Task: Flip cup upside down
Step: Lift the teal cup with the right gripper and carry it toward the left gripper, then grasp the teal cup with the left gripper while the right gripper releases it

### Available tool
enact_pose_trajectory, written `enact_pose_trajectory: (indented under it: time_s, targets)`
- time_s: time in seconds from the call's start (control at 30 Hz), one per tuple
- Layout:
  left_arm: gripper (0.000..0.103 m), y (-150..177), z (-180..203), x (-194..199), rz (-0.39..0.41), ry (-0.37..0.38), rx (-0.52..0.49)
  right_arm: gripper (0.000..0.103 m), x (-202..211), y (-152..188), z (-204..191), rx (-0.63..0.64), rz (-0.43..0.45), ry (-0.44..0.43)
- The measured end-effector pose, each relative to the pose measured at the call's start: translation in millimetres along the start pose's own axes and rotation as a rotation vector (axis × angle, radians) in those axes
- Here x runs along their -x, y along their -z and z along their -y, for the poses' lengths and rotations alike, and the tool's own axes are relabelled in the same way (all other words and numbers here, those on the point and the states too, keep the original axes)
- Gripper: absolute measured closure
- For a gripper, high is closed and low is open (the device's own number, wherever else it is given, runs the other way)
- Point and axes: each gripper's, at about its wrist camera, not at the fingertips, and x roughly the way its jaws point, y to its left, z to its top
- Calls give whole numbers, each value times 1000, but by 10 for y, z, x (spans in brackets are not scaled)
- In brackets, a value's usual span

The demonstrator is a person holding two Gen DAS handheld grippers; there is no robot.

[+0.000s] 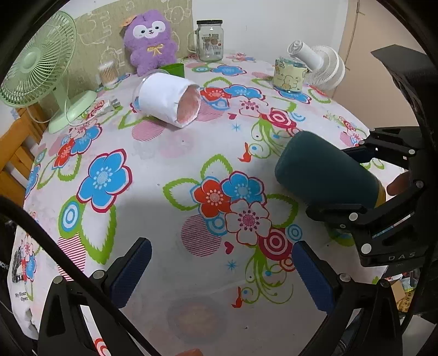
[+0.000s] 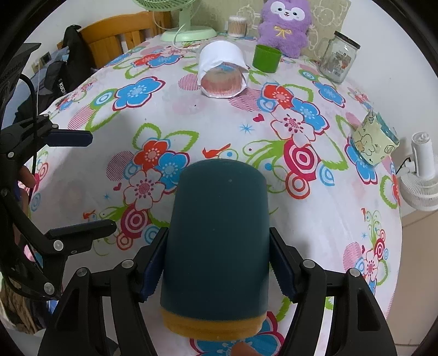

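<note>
We cannot see the mouth of the dark teal cup [image 2: 217,246]; the right wrist view shows only its closed base and yellow band. The green fan [image 2: 175,16] is cut off at the top edge, and the glass jar's [image 1: 210,41] label print is too small to read

A home, most likely a living or dining room. The worktop wears a flowered tablecloth [image 1: 153,175] and carries household odds and ends: a purple plush toy [image 1: 149,41], a green desk fan [image 1: 41,71], a glass jar [image 1: 210,41], a tub of cotton swabs [image 1: 108,72]. A wooden chair [image 2: 117,35] stands at its edge.
</note>
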Motion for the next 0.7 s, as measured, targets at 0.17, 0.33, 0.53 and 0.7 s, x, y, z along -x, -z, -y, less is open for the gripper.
enact_pose_trajectory:
  time_s: [0.17, 0.33, 0.53, 0.7]
  targets:
    - [0, -7, 4, 1, -3, 3, -1, 21, 41, -10, 0, 12, 9, 9]
    - [0, -19, 25, 11, -2, 0, -3, 21, 63, -10, 6, 14, 10, 9]
    - [0, -45, 46, 44, -2, 2, 5, 21, 121, -17, 11, 15, 19, 7]
    - [0, -94, 85, 113, 10, -6, 2, 21, 222, -10, 52, 18, 46, 3]
